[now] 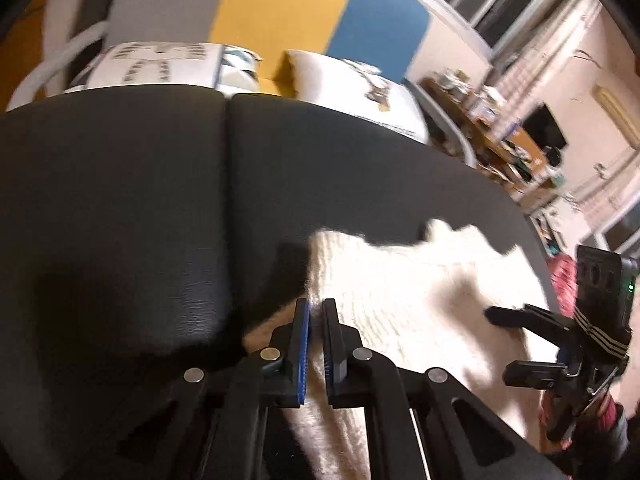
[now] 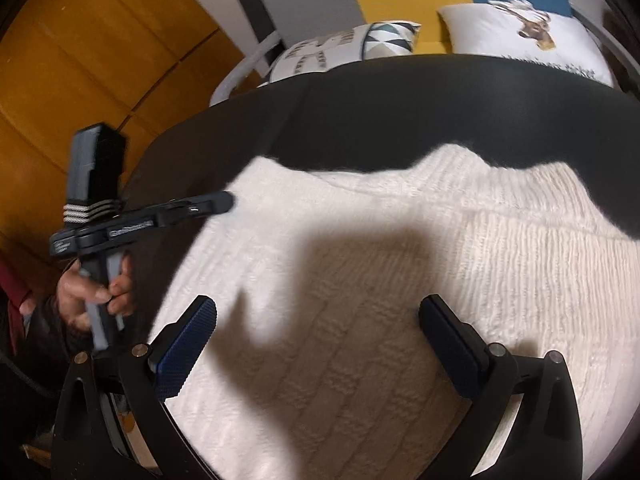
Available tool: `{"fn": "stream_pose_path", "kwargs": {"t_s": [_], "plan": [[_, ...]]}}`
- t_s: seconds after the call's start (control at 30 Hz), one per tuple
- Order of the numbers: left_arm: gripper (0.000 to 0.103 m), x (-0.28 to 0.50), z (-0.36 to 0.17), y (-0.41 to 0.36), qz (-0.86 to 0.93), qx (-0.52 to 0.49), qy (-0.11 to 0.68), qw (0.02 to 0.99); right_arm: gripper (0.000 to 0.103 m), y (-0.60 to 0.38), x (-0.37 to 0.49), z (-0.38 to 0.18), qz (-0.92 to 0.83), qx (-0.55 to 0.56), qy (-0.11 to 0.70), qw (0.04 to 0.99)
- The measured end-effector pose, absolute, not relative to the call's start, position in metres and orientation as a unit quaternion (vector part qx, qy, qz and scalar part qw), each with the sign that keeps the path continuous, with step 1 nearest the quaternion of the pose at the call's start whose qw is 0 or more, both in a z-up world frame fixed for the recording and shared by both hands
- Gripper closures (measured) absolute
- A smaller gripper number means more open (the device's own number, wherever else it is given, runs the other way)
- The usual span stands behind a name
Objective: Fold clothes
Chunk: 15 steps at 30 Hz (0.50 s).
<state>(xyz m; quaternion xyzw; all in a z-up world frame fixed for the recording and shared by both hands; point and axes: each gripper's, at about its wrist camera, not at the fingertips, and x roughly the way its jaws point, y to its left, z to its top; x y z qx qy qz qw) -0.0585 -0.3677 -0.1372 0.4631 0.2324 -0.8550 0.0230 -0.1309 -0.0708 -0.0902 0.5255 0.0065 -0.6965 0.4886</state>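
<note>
In the left wrist view the left gripper (image 1: 316, 312) stands nearest, its two black fingers drawn almost together with a thin strip of the white knitted sweater (image 1: 400, 300) pinched between the blue ridged pads. The right wrist view shows what that one does not: the right gripper (image 2: 318, 312) with its fingers spread wide and nothing between them, hanging over the middle of the sweater (image 2: 380, 280), and to the side a hand (image 2: 96, 292) wrapped round the grey handle of the other tool.

The sweater lies flat on a black padded surface (image 1: 120, 200), smooth and faintly grained like leather, with a seam running down it. The knit is chunky and ribbed, cream-white, with a soft fuzzy edge and a raised collar at its far side. Dark shadows fall across it.

Beyond the far edge rest printed white cushions (image 2: 520, 40) against a wall panelled in grey, yellow and blue. Only the left view takes in the cluttered shelves (image 1: 500, 140) and windows.
</note>
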Motion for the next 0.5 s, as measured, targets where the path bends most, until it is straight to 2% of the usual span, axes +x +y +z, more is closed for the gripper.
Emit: {"fn": "stream_pose_path", "kwargs": {"t_s": [0.1, 0.17, 0.3, 0.5], "plan": [[0.094, -0.055, -0.138, -0.369, -0.852, 0.456, 0.256, 0.023, 0.0, -0.066, -0.125, -0.089, -0.693, 0.525, -0.006, 0.494], [0.082, -0.042, -0.134, -0.377, -0.842, 0.444, 0.305, 0.001, 0.0, -0.063, -0.121, -0.088, -0.691, 0.524, -0.014, 0.498], [0.078, 0.001, -0.127, -0.388, -0.832, 0.422, 0.358, -0.036, 0.0, -0.057, -0.114, -0.087, -0.686, 0.522, -0.03, 0.505], [0.076, 0.07, -0.142, -0.365, -0.821, 0.43, 0.356, -0.124, 0.0, -0.041, -0.079, -0.089, -0.611, 0.546, -0.086, 0.566]]}}
